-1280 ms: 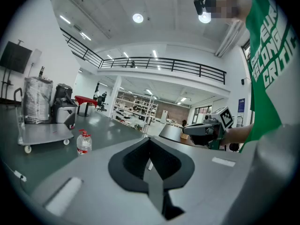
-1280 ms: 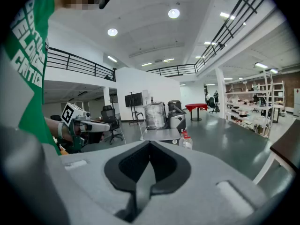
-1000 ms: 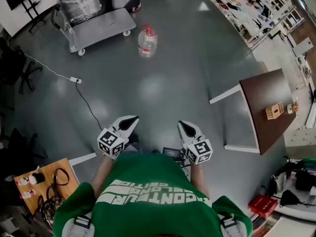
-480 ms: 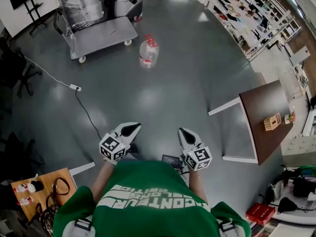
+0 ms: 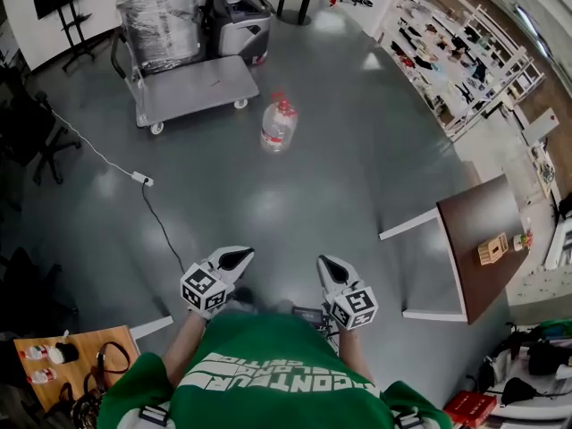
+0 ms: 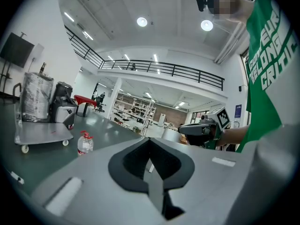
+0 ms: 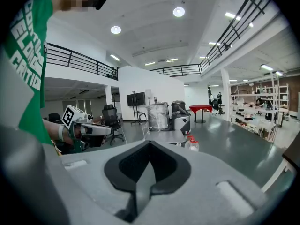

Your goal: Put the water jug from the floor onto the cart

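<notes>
The clear water jug (image 5: pixel 278 126) with a red cap and handle stands upright on the grey floor, a few steps ahead of me; it also shows small in the left gripper view (image 6: pixel 85 143) and the right gripper view (image 7: pixel 191 144). The flat grey cart (image 5: pixel 191 88) on small wheels stands just left of the jug and a little farther off, with a plastic-wrapped bundle (image 5: pixel 161 11) at its far end. My left gripper (image 5: pixel 234 259) and right gripper (image 5: pixel 329 267) are held side by side close to my body, both shut and empty, far from the jug.
A grey machine (image 5: pixel 238 27) stands behind the cart. A power strip (image 5: pixel 142 179) with its cable lies on the floor to the left. A brown table (image 5: pixel 487 233) stands at the right, a small wooden table (image 5: pixel 67 357) at the lower left, shelving (image 5: pixel 447 56) along the far right.
The jug and cart have slid lower in the head view as I walk toward them. Both grippers stay shut, held the same way in front of my body.
</notes>
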{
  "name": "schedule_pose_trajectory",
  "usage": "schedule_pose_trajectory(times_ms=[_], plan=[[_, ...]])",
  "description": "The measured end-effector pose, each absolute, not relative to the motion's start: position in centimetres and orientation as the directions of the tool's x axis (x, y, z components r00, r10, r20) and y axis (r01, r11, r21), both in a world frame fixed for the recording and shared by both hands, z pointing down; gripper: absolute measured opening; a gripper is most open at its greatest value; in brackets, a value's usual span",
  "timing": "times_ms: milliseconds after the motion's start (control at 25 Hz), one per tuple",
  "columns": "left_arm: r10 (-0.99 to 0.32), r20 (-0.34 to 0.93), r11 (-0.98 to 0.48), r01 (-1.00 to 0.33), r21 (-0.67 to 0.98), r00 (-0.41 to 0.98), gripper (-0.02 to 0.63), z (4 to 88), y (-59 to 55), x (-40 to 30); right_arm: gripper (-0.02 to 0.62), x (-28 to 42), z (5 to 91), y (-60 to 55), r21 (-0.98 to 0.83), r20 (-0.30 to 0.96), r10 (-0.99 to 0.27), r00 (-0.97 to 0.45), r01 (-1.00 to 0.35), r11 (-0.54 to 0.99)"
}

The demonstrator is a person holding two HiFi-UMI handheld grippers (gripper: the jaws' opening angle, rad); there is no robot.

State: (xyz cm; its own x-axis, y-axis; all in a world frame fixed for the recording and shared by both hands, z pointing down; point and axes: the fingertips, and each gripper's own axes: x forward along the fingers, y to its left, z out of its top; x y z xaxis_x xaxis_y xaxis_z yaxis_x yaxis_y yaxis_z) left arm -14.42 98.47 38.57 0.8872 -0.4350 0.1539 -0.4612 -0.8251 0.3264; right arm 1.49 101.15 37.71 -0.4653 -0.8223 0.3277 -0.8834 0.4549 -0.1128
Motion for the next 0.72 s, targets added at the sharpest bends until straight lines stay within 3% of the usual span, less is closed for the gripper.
schedule_pose_trajectory(times_ms=[720], plan=[[-0.420, 0.150, -0.828, -0.446, 0.341, 0.895, 0.012, 39.9, 94.5, -14.3, -0.006, -0.2, 40.2, 95.2, -0.139, 0.359, -0.777, -0.517, -0.853, 0.503]])
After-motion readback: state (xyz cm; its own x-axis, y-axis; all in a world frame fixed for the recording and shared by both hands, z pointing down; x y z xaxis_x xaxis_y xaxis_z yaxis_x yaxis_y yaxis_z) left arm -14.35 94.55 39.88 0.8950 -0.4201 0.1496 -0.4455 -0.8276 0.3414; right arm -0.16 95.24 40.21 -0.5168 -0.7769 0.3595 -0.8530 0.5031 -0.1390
